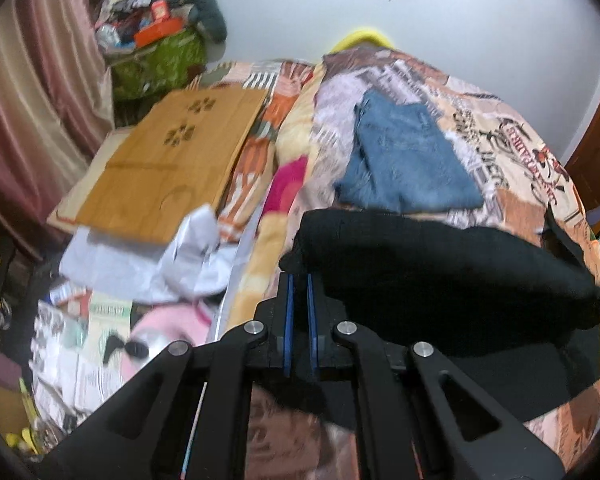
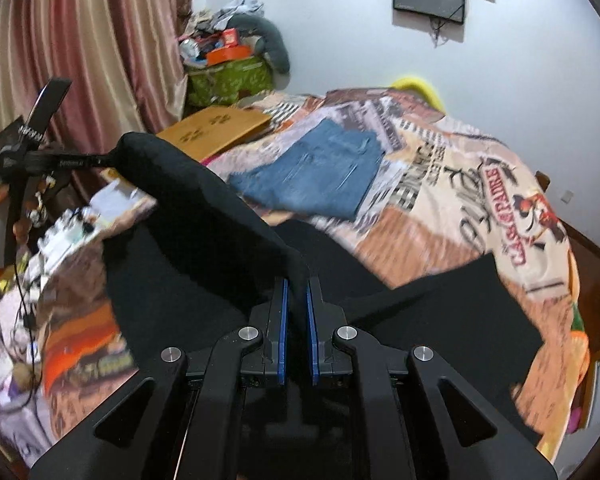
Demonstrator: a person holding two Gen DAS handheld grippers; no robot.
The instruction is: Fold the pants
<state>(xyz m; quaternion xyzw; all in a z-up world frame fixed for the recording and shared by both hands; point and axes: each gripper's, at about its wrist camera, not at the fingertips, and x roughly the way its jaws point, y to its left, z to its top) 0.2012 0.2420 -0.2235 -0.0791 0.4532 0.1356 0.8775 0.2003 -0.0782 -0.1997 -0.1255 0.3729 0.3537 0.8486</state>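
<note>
Pinching one black pants, two tools, left and right, near one folded jeans.

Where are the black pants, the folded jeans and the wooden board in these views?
black pants [image 2: 204, 208]: right wrist view, on the lifted edge stretched between the two tongs.
folded jeans [image 1: 408, 160]: left wrist view, middle of the denim.
wooden board [image 1: 172, 160]: left wrist view, centre of its top face.

A big bed has a colourful picture blanket on top. Folded blue jeans lie on the blanket. Soft black pants lie near them. A flat brown wooden board rests on the bed's side.
</note>
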